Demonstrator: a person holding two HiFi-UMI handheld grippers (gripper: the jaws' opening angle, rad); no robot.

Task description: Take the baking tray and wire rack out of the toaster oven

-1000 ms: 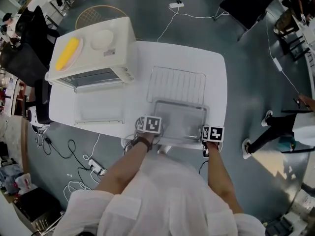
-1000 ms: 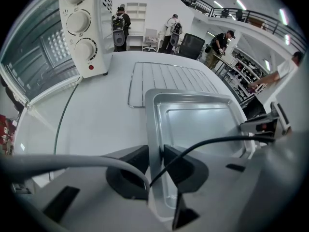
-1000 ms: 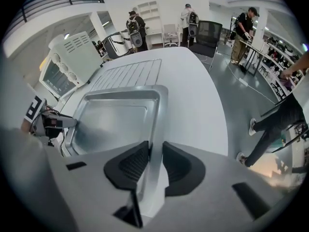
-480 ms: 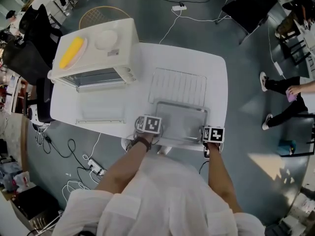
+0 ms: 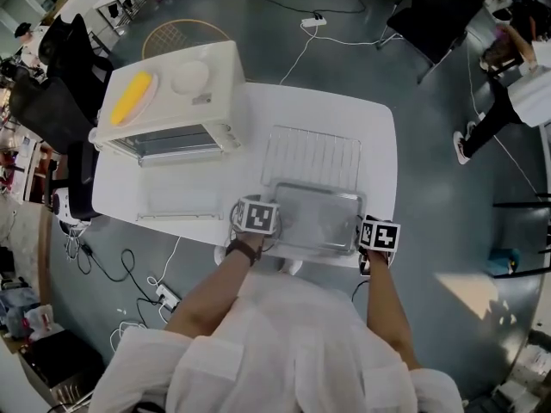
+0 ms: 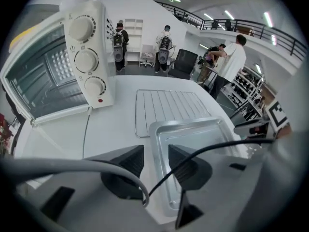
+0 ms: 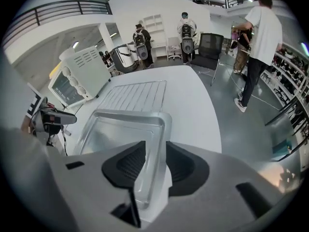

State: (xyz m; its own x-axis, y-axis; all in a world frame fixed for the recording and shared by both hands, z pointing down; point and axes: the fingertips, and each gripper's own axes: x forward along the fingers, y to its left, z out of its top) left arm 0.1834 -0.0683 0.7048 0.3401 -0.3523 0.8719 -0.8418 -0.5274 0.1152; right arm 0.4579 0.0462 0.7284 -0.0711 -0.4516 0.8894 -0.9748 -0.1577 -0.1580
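Both tongs have just let go: left gripper [image 6: 155, 154] and right gripper [image 7: 155, 151] have had their jaws opening within the last second and now stand apart, pads off the metal. In each gripper view a side rim of the baking tray [image 5: 317, 218] still runs through the gap, but nothing is clamped

Baking tray sits flat on the table [image 5: 379, 144] at the near edge, same spot as half a second ago. Its far edge meets the near edge of the wire rack [image 5: 312, 153]; can't tell if it overlaps or just touches. Rack lies flat beyond it, right of the toaster oven [image 5: 172, 93]

In the head view both marker cubes look slightly further off the tray corners than before, so I read this as the release and pull-away

Oven door is down and the cavity shows no shelf from here, so both items look out and the task looks effectively done; only clearing the tongs off the rims is left
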